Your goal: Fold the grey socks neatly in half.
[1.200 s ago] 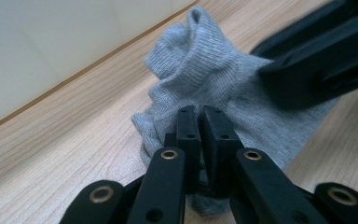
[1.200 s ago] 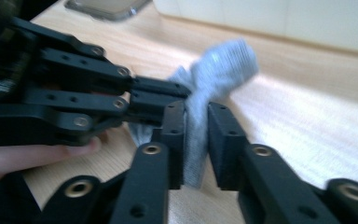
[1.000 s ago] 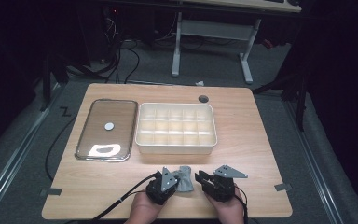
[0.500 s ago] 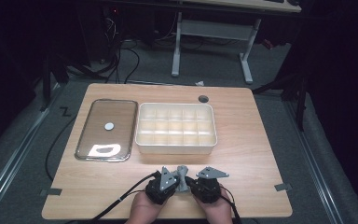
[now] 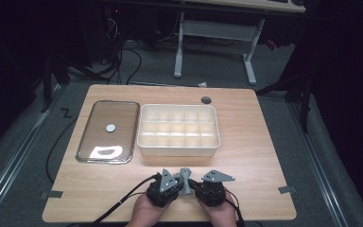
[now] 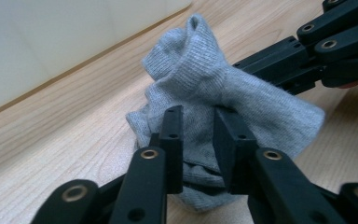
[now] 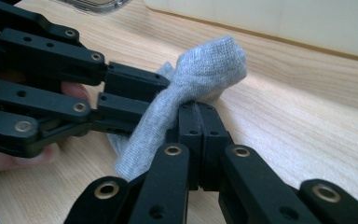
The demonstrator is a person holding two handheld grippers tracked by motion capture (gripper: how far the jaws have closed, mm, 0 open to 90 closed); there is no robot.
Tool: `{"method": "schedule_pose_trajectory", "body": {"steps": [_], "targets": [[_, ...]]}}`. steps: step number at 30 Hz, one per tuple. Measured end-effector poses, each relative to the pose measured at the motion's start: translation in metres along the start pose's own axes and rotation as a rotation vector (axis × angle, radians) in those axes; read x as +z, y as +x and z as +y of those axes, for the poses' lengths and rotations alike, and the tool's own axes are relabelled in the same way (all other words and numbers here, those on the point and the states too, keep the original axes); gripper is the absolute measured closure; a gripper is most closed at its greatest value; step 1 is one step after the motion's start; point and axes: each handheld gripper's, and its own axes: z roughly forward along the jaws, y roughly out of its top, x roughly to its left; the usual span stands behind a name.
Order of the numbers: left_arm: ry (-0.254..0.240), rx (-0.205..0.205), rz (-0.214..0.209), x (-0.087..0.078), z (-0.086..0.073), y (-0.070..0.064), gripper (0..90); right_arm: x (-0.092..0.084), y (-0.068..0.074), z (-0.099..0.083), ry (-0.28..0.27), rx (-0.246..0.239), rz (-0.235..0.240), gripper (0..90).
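Grippers meet at the table's [image 5: 260,142] near edge, where you hold a grey sock [image 6: 200,88] between them. Your right gripper [image 7: 199,109] is clamped tight on a fold of it. Your left gripper [image 6: 198,116] has just been opening; its jaws stand slightly apart, the sock between them, no longer pinched.

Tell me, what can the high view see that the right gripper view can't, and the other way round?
High view: the whole cream tray with all its compartments, and the full clear lid lying beside it. Right gripper view: the grey sock up close, showing its knit, with the right tool shut on a fold. Both: the sock, the wooden table and the tray's side.
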Motion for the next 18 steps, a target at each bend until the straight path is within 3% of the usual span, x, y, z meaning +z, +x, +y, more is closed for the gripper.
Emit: {"method": "schedule_pose_trajectory", "body": {"steps": [5,7,9,10,12,16,18], "targets": [[-0.024,0.007,0.01,-0.005,0.001,-0.001,72.2,-0.001,0.0,-0.001,0.007,-0.007,-0.015,90.0],[-0.085,-0.004,0.018,-0.015,0.005,-0.001,72.5,0.0,-0.001,-0.001,0.011,-0.005,-0.017,90.0],[-0.162,0.013,0.051,-0.031,0.01,-0.001,75.5,0.0,-0.001,-0.002,0.015,-0.004,-0.019,90.0],[-0.177,0.022,0.077,-0.038,0.01,0.0,77.5,-0.001,-0.002,-0.003,0.016,0.002,-0.017,90.0],[-0.15,0.019,0.108,-0.044,0.007,0.007,82.1,-0.001,-0.003,-0.003,0.017,0.003,-0.021,90.0],[-0.001,-0.051,0.094,-0.033,-0.01,0.022,86.4,-0.002,-0.003,-0.004,0.018,0.01,-0.024,90.0],[0.033,-0.054,0.081,-0.027,-0.013,0.019,86.4,-0.003,-0.003,-0.004,0.013,0.011,-0.021,90.0]]}}
